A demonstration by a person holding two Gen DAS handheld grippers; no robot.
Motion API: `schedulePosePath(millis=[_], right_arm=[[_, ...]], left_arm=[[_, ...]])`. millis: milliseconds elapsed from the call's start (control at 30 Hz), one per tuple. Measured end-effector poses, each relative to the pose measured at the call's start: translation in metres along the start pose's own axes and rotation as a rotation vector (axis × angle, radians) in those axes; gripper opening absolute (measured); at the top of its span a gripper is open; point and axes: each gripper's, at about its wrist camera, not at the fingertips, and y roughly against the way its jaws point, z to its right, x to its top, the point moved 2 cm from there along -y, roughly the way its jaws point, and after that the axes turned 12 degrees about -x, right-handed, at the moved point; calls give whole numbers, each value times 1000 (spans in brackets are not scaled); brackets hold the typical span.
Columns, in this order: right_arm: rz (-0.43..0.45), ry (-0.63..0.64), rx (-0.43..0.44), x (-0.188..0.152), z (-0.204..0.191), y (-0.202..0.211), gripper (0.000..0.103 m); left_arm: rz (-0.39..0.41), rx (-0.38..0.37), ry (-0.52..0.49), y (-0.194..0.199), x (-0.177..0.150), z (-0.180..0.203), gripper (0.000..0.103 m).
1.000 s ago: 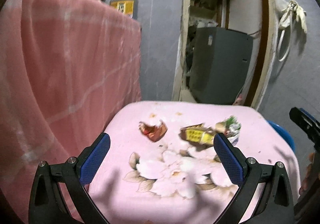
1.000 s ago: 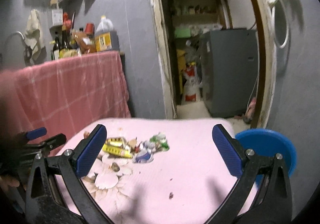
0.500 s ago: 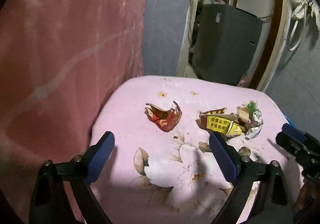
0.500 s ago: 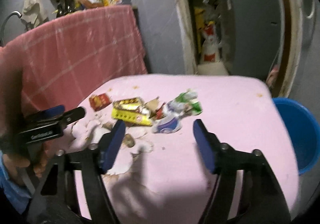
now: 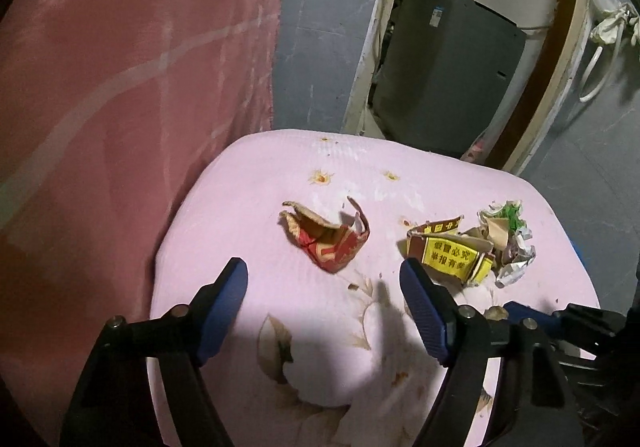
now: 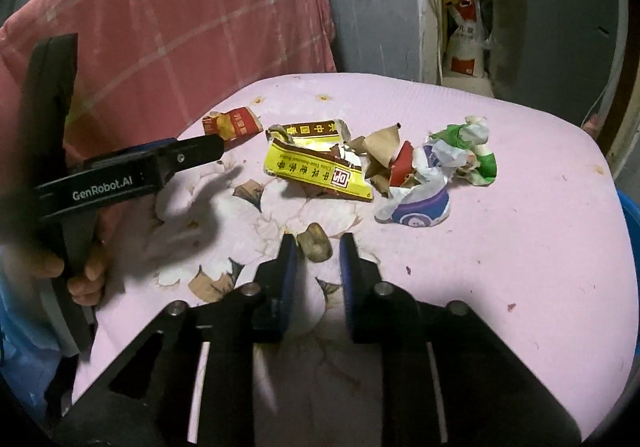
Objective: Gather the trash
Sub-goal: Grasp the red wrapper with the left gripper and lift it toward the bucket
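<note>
The brown scrap point(image 6: 316, 247) lies just ahead between the closing right hand-held gripper point(image 6: 318, 247) pads, not yet pinched, nearer than the left.

On your table point(image 6: 520, 247): wrappers.
Leftmost: torn packet point(image 6: 232, 124).
Middle: flattened carton point(image 6: 316, 167).
Rightmost: crumpled wrapper point(image 6: 460, 155).

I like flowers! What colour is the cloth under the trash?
Pink cloth with a white flower print, clearest in the right wrist view.

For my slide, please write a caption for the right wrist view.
Right tongs closing around a small brown scrap on the pink floral cloth.
</note>
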Motion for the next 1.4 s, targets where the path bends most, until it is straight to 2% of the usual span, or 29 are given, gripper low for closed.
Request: schedulePosePath(millis=[233, 367, 467, 567, 733, 1133, 1300, 1400], right_arm=[[9, -13, 6, 4, 2, -3, 15], [16, -22, 10, 5, 4, -2, 15], [19, -24, 11, 5, 5, -1, 15], [26, -26, 10, 6, 6, 0, 15], [42, -34, 8, 5, 8, 4, 15], [115, -75, 6, -1, 16, 30, 15], [211, -89, -3, -4, 23, 58, 15], [276, -107, -12, -5, 32, 76, 15]], left_arm=[[-23, -25, 1, -15, 10, 0, 58], [-32, -31, 7, -19, 13, -1, 53], [-39, -34, 10, -21, 15, -2, 46], [-46, -38, 16, -22, 17, -4, 35], [-46, -47, 21, -21, 16, -4, 27], [-16, -83, 67, 5, -15, 31, 23], [38, -125, 57, 18, -24, 58, 23], [97, -161, 33, 29, -21, 80, 23]])
